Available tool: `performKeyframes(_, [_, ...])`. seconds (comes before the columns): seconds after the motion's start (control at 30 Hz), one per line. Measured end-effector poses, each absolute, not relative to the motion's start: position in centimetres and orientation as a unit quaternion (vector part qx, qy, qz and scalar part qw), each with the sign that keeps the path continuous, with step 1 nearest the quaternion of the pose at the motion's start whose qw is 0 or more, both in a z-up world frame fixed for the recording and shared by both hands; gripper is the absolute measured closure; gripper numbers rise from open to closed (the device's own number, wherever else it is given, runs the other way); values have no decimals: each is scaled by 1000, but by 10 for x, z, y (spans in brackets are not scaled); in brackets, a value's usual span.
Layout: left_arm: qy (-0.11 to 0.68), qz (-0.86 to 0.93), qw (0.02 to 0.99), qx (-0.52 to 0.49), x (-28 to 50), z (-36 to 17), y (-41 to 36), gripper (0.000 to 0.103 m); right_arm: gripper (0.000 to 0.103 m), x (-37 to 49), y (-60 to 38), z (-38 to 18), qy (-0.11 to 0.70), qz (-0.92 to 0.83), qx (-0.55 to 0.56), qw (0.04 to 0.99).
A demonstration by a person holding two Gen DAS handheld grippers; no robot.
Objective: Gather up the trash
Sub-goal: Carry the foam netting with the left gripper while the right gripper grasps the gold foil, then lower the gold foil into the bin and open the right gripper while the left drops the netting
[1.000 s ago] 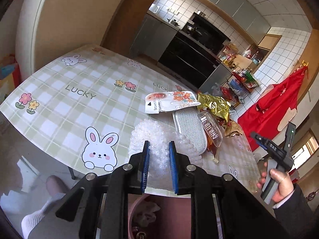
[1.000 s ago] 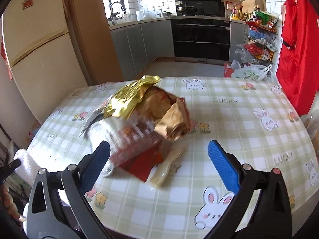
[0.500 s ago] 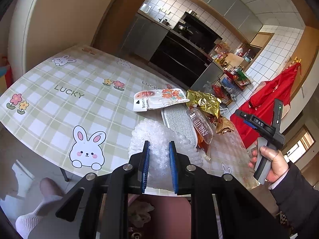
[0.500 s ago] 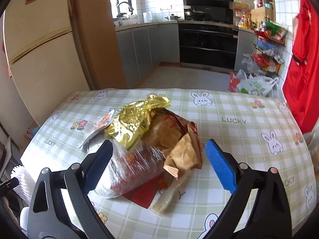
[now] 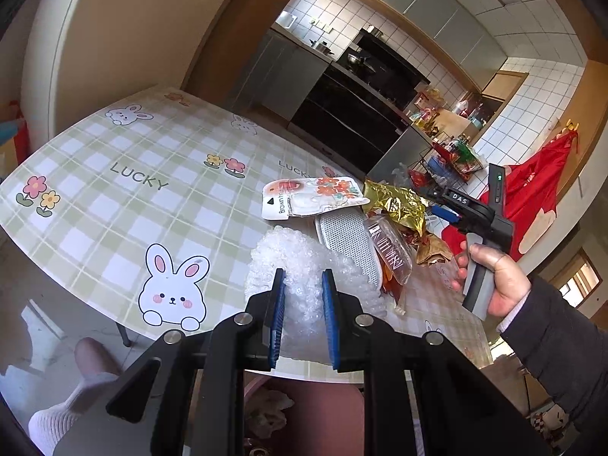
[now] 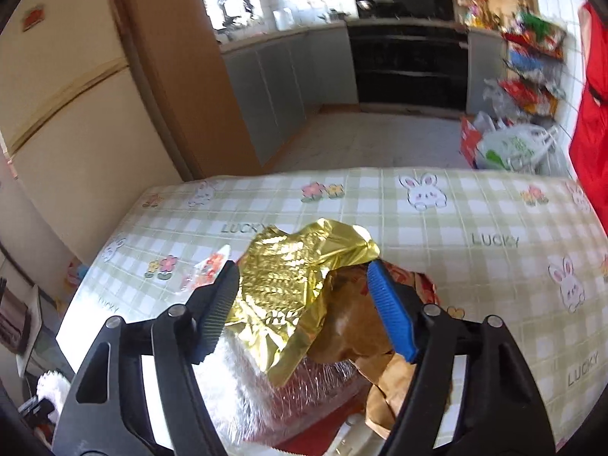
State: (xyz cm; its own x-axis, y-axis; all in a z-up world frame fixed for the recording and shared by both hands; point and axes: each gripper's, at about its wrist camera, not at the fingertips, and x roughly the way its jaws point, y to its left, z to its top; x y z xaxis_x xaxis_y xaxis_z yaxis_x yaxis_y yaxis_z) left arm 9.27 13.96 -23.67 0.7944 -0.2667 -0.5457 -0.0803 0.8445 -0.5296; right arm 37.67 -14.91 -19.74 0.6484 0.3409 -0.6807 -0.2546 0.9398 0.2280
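My left gripper is shut on a wad of clear bubble wrap at the table's near edge. A pile of trash lies beyond it: a white flowered packet, a white mesh pad, a clear plastic wrapper, gold foil and brown paper. My right gripper is open, its fingers on either side of the gold foil and brown paper, close above the pile. It also shows in the left wrist view.
The table wears a green checked cloth with rabbits. A pink bin holding crumpled paper stands below the table edge under my left gripper. A fridge, kitchen counters and a red garment surround the table.
My right gripper has moved forward and down onto the trash pile and narrowed around the gold foil. My left gripper has kept its hold on the bubble wrap.
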Motion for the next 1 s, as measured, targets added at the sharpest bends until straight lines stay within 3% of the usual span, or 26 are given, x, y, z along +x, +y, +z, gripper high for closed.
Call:
performKeyframes(0.17, [318, -53, 906, -276, 93, -238, 141, 84, 34, 385, -137, -208, 393, 130, 48, 909])
performKeyframes(0.23, [319, -53, 905, -277, 93, -239, 141, 84, 41, 388, -136, -210, 393, 116, 47, 911])
performKeyframes(0.3, [320, -54, 904, -278, 93, -240, 141, 84, 63, 392, -138, -211, 397, 99, 49, 911])
performKeyframes(0.37, [321, -55, 904, -277, 92, -241, 140, 84, 77, 393, -140, -210, 397, 98, 41, 911])
performKeyframes(1.0, [328, -84, 908, -248, 85, -232, 116, 84, 78, 277, -176, -130, 257, 167, 52, 951])
